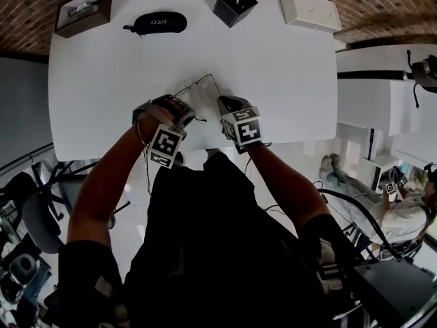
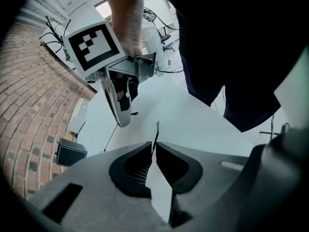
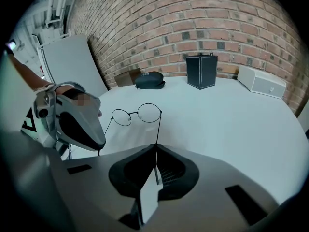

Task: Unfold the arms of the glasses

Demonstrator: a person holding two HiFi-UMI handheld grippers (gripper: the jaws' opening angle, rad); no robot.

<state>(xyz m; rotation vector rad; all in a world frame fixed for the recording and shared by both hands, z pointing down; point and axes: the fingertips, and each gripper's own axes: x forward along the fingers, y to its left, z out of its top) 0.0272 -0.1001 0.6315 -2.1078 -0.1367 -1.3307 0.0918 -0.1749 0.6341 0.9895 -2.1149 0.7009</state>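
Note:
Thin wire-framed round glasses (image 3: 137, 114) stand on the white table (image 1: 287, 80) with both arms swung out toward me. My right gripper (image 3: 155, 151) is shut on the tip of one arm, which runs straight from the hinge into its jaws. My left gripper (image 2: 154, 149) is shut on the tip of the other arm, a thin dark sliver poking out between its pads. In the head view the glasses (image 1: 198, 82) lie just beyond both grippers, the left gripper (image 1: 184, 108) and the right gripper (image 1: 225, 101) side by side near the table's front edge.
At the far side of the table sit a black glasses case (image 1: 160, 22), a black box (image 1: 234, 4), a white box (image 1: 311, 9) and a brown box (image 1: 83, 10). A brick wall lies behind them.

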